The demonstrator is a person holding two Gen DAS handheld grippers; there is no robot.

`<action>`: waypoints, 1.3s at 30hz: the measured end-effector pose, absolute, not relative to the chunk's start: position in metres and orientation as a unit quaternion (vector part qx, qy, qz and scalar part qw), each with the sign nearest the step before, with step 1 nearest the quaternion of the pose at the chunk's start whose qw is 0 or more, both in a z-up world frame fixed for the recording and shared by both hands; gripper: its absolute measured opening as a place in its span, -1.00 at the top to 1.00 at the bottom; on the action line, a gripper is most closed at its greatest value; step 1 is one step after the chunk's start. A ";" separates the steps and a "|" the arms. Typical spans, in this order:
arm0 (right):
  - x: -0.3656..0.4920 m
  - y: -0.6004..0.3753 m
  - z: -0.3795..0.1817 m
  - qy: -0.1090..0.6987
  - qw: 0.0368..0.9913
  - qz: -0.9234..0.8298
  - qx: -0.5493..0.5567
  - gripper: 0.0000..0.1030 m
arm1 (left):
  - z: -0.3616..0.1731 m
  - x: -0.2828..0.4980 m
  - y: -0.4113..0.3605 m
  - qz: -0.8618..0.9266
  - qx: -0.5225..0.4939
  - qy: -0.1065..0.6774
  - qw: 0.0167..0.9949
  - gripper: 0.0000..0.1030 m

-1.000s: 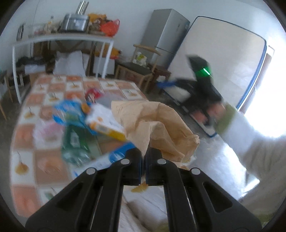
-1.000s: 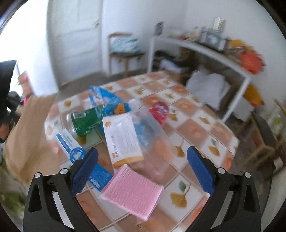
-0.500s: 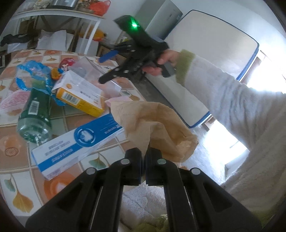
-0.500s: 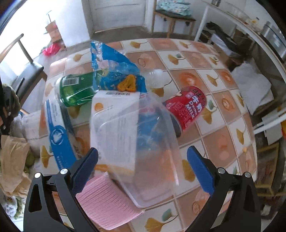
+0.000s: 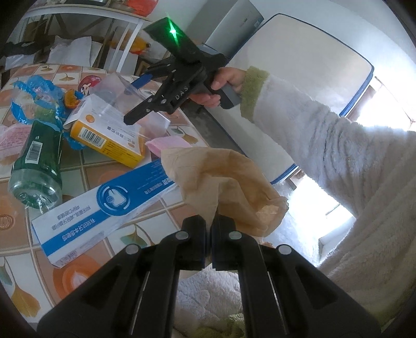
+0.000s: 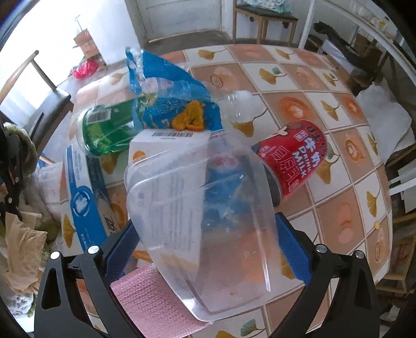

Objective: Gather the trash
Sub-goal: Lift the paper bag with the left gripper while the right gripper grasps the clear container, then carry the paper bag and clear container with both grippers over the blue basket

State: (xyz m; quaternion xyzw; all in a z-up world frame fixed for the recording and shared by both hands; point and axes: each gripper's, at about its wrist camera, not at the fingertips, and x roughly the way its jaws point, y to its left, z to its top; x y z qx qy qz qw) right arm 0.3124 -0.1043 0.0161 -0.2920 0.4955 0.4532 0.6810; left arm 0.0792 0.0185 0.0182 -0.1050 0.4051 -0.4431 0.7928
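Note:
My left gripper [image 5: 209, 226] is shut on the rim of a crumpled brown paper bag [image 5: 223, 182], held just off the table's near edge. My right gripper [image 6: 208, 241], also seen from the left wrist view [image 5: 135, 100], points steeply down with its blue pads wide apart on either side of a clear plastic container [image 6: 208, 208]; the pads do not press it. Around the container lie a red milk can [image 6: 293, 158], a green bottle [image 6: 104, 130], a blue wrapper [image 6: 166, 85], a white and orange box [image 5: 109, 135], a long blue and white box [image 5: 104, 205] and a pink pack [image 6: 156, 299].
The litter lies on a tiled table [image 6: 325, 85]. A white fleecy sleeve [image 5: 338, 169] crosses the right of the left wrist view. A wooden chair [image 6: 33, 85] stands left of the table, a white shelf table [image 5: 78, 15] behind it, and a board [image 5: 299, 78] leans on the wall.
My right gripper has swung in and sunk over the clear container, jaws still wide. My left gripper has dipped towards the table, still clamped on the paper bag.

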 end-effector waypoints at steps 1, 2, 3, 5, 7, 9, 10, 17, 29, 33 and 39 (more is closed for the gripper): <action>0.311 -0.105 0.019 0.492 0.686 0.451 -0.289 -0.82 | 0.018 0.079 0.019 -0.442 -0.106 0.405 0.793 0.97; 0.308 -0.106 0.023 0.487 0.692 0.449 -0.287 -0.81 | 0.018 0.079 0.020 -0.442 -0.108 0.404 0.794 0.97; 0.304 -0.107 0.027 0.481 0.698 0.445 -0.289 -0.78 | 0.018 0.078 0.020 -0.441 -0.110 0.404 0.794 0.97; 0.298 -0.107 0.032 0.469 0.709 0.437 -0.294 -0.76 | 0.018 0.075 0.021 -0.436 -0.114 0.401 0.797 0.97; 0.291 -0.109 0.038 0.458 0.720 0.427 -0.298 -0.75 | 0.017 0.073 0.023 -0.430 -0.118 0.401 0.800 0.97; 0.286 -0.110 0.045 0.448 0.734 0.412 -0.303 -0.74 | 0.018 0.071 0.024 -0.423 -0.122 0.399 0.804 0.97; 0.283 -0.111 0.049 0.442 0.741 0.404 -0.305 -0.73 | 0.019 0.069 0.026 -0.419 -0.123 0.396 0.808 0.97; 0.263 -0.122 0.100 0.383 0.808 0.357 -0.269 -0.73 | 0.030 0.057 0.035 -0.402 -0.126 0.377 0.825 0.97; 0.202 -0.178 0.150 0.317 0.911 0.231 -0.123 -0.72 | 0.052 0.045 0.056 -0.379 -0.158 0.345 0.844 0.97; 0.176 -0.196 0.153 0.308 0.927 0.201 -0.068 -0.72 | 0.056 0.046 0.056 -0.374 -0.166 0.342 0.846 0.97; 0.141 -0.222 0.156 0.290 0.942 0.167 -0.001 -0.72 | 0.064 0.051 0.051 -0.368 -0.176 0.336 0.849 0.97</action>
